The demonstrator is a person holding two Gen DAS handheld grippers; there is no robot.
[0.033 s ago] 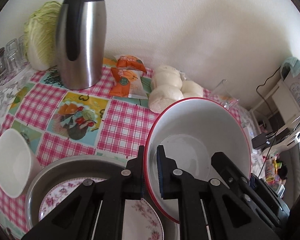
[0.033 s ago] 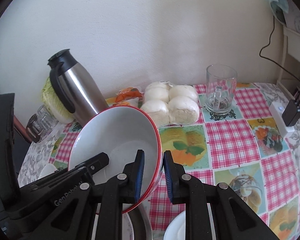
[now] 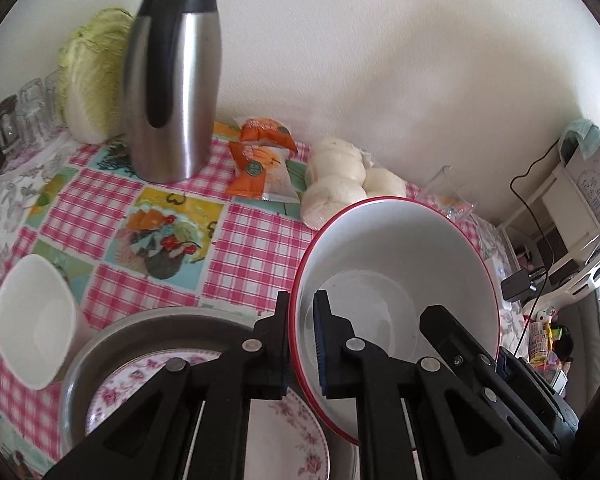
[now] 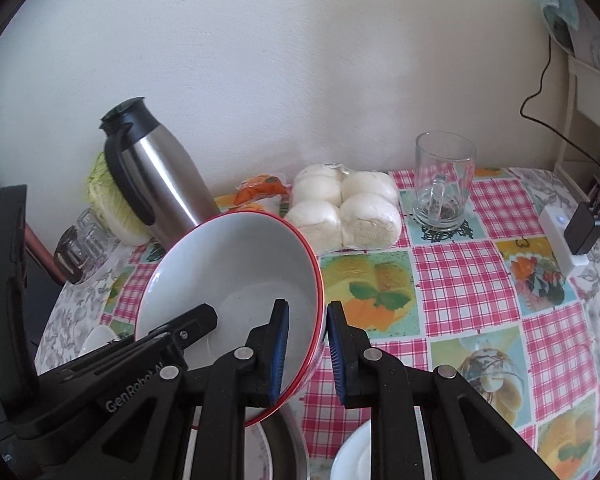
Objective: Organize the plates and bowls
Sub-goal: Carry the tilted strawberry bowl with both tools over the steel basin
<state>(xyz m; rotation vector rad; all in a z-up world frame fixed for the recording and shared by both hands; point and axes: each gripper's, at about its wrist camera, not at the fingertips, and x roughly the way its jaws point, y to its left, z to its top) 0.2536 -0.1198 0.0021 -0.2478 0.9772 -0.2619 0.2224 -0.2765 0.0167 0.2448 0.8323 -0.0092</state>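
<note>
Left wrist view: the left claw (image 3: 302, 334) is clamping narrowly on the near-left rim of the red-rimmed white bowl (image 3: 400, 268), 1 finger outside, 1 inside. The bowl is tilting above the floral plate (image 3: 280, 432), which is lying in a metal basin (image 3: 140, 324) at 7 o'clock. A small white bowl (image 3: 32, 320) is sitting at 9 o'clock on the checked surface (image 3: 252, 256). A steel thermos (image 3: 176, 92) is standing at 11 o'clock, steamed buns (image 3: 340, 176) at 12.

Right wrist view: the right claw (image 4: 308, 354) is straddling the same bowl's (image 4: 236, 272) right rim, slightly apart, inner pad touching; whether the outer pad is pressing, I cannot tell. A glass mug (image 4: 442, 182) is standing at 1 o'clock, beside the buns (image 4: 348, 208).
</note>
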